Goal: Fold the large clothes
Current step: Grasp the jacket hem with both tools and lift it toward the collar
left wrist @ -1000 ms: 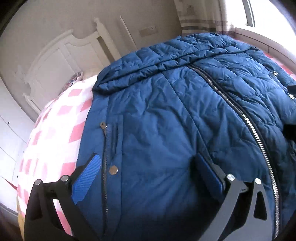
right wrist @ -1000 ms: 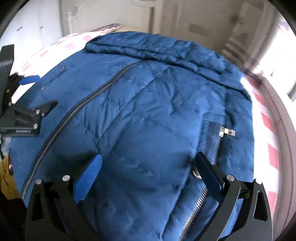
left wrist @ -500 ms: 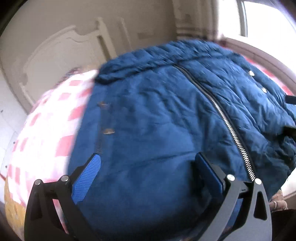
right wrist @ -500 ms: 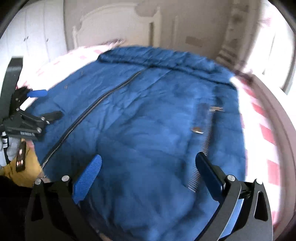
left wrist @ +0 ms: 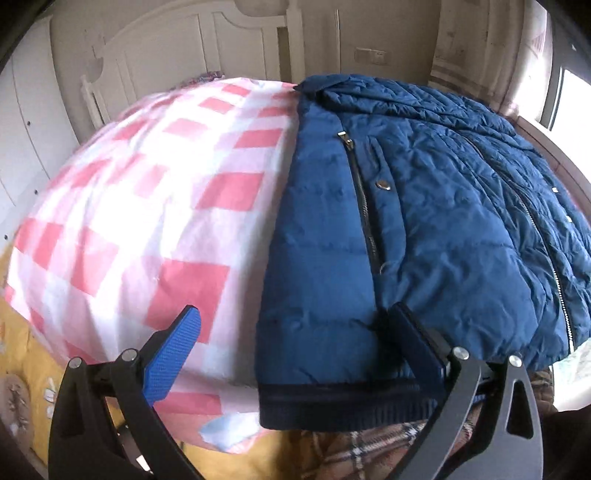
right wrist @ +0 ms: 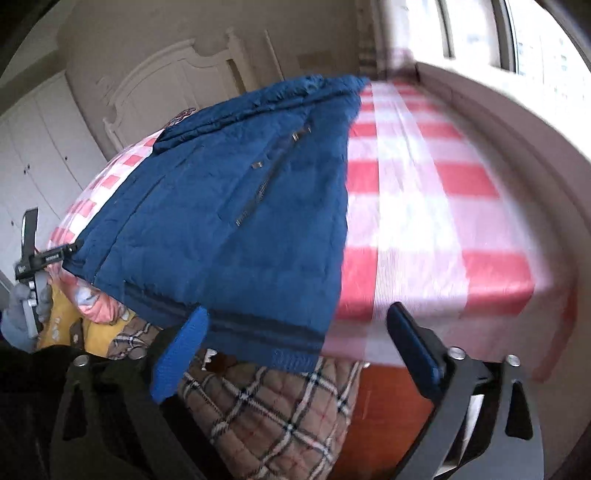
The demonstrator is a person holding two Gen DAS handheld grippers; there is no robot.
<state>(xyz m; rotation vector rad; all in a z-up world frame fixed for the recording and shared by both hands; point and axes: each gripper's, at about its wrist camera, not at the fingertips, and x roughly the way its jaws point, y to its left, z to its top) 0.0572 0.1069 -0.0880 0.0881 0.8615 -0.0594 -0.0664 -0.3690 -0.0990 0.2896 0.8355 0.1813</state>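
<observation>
A dark blue quilted jacket point(left wrist: 424, 236) lies zipped, front up, on a bed with a pink and white checked sheet point(left wrist: 155, 206). My left gripper point(left wrist: 295, 350) is open at the jacket's lower left corner. Its right finger lies over the fabric just above the ribbed hem point(left wrist: 332, 406), and its left finger is over the sheet. My right gripper point(right wrist: 299, 347) straddles the lower right corner of the jacket point(right wrist: 229, 229). Its jaws are closing with the hem corner point(right wrist: 291, 360) between them, the pads still apart from the cloth. The left gripper point(right wrist: 37, 254) also shows at the far left of the right wrist view.
A white headboard point(left wrist: 177, 48) and wardrobe doors point(right wrist: 40, 147) stand at the far end, with a window point(right wrist: 517, 33) to the right. A plaid quilt point(right wrist: 273, 417) and yellow bedding point(left wrist: 33, 369) hang below the bed's near edge. A gloved hand point(right wrist: 18, 317) holds the left gripper.
Both grippers have drawn back from over the jacket's middle to its hem. The left one swung out to the lower left corner, the right one to the lower right corner.
</observation>
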